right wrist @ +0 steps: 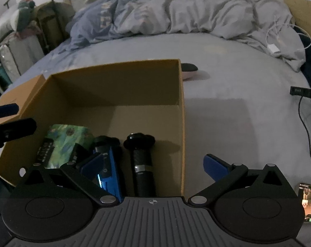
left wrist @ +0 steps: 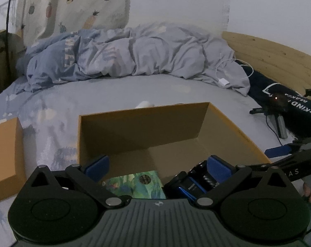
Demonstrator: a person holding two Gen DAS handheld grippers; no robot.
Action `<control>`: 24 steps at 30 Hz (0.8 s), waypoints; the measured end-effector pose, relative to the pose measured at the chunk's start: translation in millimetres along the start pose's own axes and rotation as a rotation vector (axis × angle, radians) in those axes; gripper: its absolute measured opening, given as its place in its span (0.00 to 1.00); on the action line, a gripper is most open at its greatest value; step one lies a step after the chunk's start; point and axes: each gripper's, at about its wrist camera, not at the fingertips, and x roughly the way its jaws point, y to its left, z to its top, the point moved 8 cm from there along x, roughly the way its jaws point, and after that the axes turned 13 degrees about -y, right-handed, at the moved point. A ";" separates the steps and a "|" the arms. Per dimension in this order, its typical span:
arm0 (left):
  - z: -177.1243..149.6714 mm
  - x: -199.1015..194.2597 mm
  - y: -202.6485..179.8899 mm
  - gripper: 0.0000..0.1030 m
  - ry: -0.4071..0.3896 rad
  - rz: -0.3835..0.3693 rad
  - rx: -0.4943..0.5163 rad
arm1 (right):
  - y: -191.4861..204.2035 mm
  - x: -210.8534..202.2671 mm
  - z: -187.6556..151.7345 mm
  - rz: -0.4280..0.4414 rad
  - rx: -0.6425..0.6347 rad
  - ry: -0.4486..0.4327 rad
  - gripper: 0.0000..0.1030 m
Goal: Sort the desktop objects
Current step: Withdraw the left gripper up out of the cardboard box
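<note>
An open cardboard box (left wrist: 143, 123) (right wrist: 182, 123) stands on the bed. Inside, at its near end, lie a green patterned packet (left wrist: 143, 183) (right wrist: 66, 140), a blue-and-black device (left wrist: 188, 187) (right wrist: 109, 164) and a black cylindrical object (right wrist: 142, 160). My left gripper (left wrist: 158, 167) hovers over the box's near end, open, with nothing between its blue pads. My right gripper (right wrist: 154, 163) is open too, its left finger over the blue device and its right finger outside the box wall. The right gripper's blue finger (left wrist: 278, 152) shows at the box's right side. The left gripper's fingers (right wrist: 6, 111) show at the left.
A cardboard lid (left wrist: 5, 160) lies left of the box. Behind the box sit a dark oval object (right wrist: 189, 69) and something white (left wrist: 144, 104). A crumpled duvet (left wrist: 124, 53), a white charger (left wrist: 223, 81), black gear with cables (left wrist: 277, 121) and a lit phone (right wrist: 309, 201) surround it.
</note>
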 end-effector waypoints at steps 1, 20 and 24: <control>-0.3 -0.3 -0.1 1.00 0.002 -0.001 -0.003 | -0.7 0.4 -0.1 0.000 0.002 0.001 1.00; -9.3 5.9 5.3 1.00 0.039 -0.006 -0.067 | -4.3 7.8 -1.9 0.012 0.018 0.021 1.00; -8.7 6.4 5.2 1.00 0.041 -0.011 -0.078 | -2.8 8.7 -1.5 0.008 0.017 0.023 1.00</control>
